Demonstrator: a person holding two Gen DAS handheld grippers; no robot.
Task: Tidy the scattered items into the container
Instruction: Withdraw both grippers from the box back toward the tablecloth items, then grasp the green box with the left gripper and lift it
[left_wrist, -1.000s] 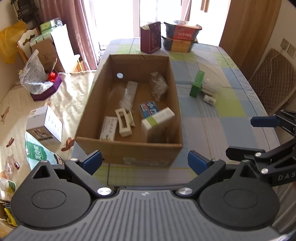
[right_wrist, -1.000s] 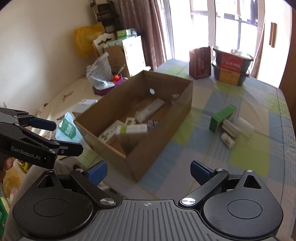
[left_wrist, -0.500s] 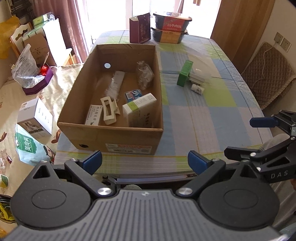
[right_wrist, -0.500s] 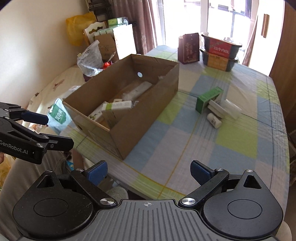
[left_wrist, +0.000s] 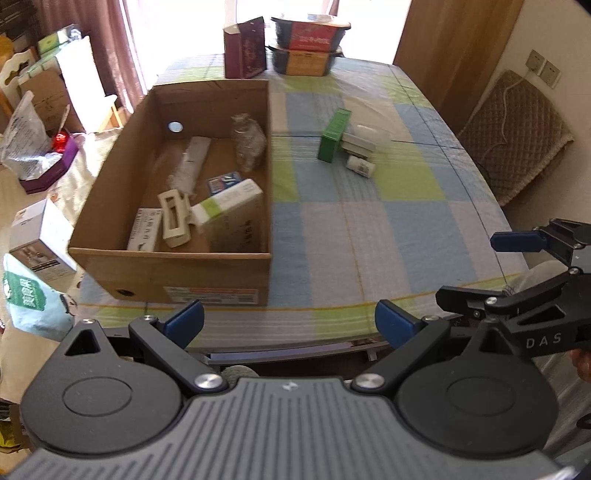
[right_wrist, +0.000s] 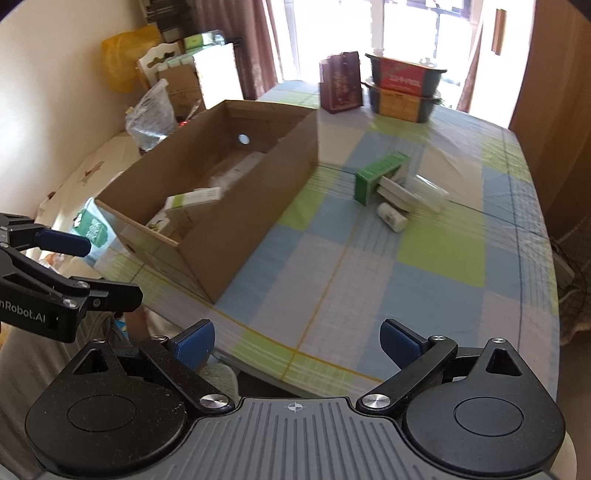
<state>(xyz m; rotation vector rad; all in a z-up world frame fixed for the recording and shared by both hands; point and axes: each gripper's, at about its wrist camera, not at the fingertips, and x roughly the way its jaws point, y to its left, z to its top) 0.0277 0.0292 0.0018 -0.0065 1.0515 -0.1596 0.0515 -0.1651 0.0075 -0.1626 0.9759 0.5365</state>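
Observation:
An open cardboard box (left_wrist: 173, 269) (right_wrist: 236, 236) stands on the left of the checked table and holds several small packages. To its right lie a green box (left_wrist: 334, 134) (right_wrist: 380, 175), a flat white box (left_wrist: 358, 144) (right_wrist: 397, 192) and a small white bottle (left_wrist: 360, 166) (right_wrist: 392, 217), bunched together on the cloth. My left gripper (left_wrist: 289, 322) is open and empty, hanging before the table's near edge. My right gripper (right_wrist: 297, 341) is open and empty too, at the near edge, right of the box.
A maroon paper bag (left_wrist: 245, 50) and two stacked dark food tubs (left_wrist: 306, 46) stand at the table's far end. A padded chair (left_wrist: 513, 133) is on the right. Boxes and bags crowd a bench on the left (left_wrist: 37, 236).
Both grippers have drawn back from the box toward the table's near edge, so more of the table shows. Both stayed open. The items on the cloth have not moved.

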